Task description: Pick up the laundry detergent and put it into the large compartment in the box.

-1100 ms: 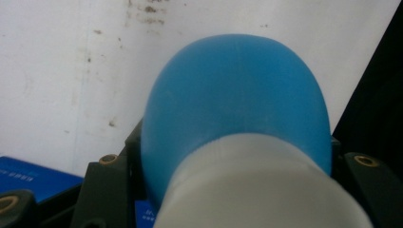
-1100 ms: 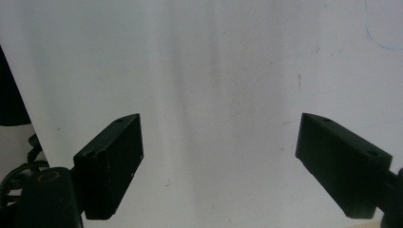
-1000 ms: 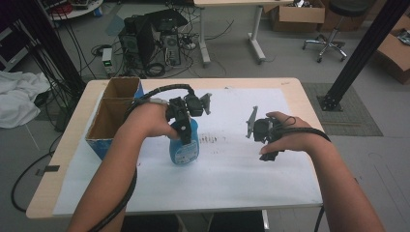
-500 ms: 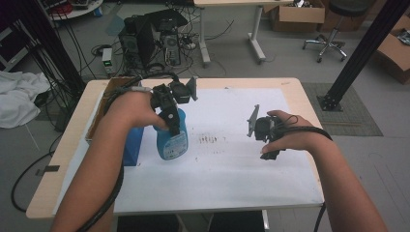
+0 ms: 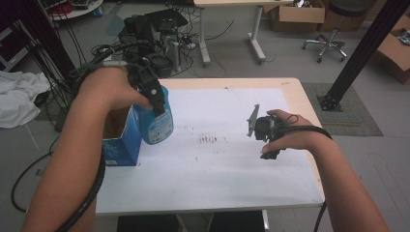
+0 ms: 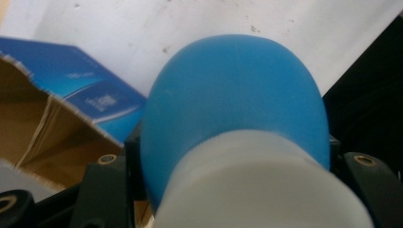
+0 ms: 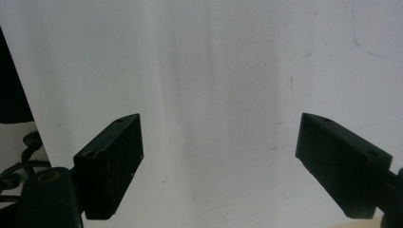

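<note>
The left gripper (image 5: 153, 99) was clamped on the neck of a blue spray bottle (image 5: 157, 123), holding it aloft at about nine o'clock on the table, just beside the open cardboard box (image 5: 118, 140). The bottle looked like smooth, rigid plastic (likely slippery and bottom-heavy if it held liquid), so the narrow neck under the white cap (image 6: 256, 185) seemed the surest hold. The right gripper (image 7: 218, 161) hung at three o'clock, jaws wide and empty, over the white sheet (image 5: 217, 183).

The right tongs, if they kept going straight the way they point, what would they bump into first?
Probably just the white table cover. The right tongs are open with nothing between them, and that view looks free ahead, though depth is hard to judge.
</note>
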`<state>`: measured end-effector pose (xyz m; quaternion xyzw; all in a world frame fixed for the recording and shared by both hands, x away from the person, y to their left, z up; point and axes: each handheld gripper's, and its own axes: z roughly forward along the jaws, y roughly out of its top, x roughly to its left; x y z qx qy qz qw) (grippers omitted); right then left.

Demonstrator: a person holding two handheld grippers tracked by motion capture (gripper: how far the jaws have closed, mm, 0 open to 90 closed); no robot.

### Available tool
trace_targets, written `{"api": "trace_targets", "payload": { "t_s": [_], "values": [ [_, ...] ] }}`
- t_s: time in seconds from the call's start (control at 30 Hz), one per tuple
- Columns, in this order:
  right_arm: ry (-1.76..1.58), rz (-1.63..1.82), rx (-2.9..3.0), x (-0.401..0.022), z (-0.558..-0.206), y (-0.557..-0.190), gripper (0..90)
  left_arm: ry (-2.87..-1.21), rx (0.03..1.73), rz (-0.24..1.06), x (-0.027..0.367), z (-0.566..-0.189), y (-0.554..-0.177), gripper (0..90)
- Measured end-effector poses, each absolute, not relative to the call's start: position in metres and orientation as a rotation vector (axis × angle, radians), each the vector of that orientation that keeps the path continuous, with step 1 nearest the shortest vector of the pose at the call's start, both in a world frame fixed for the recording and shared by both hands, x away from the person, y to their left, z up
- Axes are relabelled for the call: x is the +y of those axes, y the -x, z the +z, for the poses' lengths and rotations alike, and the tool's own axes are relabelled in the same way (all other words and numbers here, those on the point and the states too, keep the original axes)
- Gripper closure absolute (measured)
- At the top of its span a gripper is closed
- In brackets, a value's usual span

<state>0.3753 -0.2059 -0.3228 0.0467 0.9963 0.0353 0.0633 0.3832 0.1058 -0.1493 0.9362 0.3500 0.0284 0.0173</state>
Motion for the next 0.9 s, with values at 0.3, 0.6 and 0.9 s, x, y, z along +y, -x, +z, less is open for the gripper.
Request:
{"api": "trace_targets", "payload": {
  "t_s": [0.3, 0.6, 0.9],
  "values": [
    [-0.129, 0.104, 3.015, -0.204, -0.323, -0.376, 16.2, -2.782, 1.282, 0.088, 0.126, -0.121, -0.389, 39.8],
    [-0.127, 0.099, 3.016, -0.203, -0.324, -0.377, 16.2, -2.732, 1.471, 0.102, 0.146, -0.105, -0.397, 39.8],
    [-0.124, 0.104, 3.014, -0.202, -0.324, -0.378, 16.2, -2.631, 1.670, 0.121, 0.175, -0.101, -0.404, 39.8]
  ]
}}
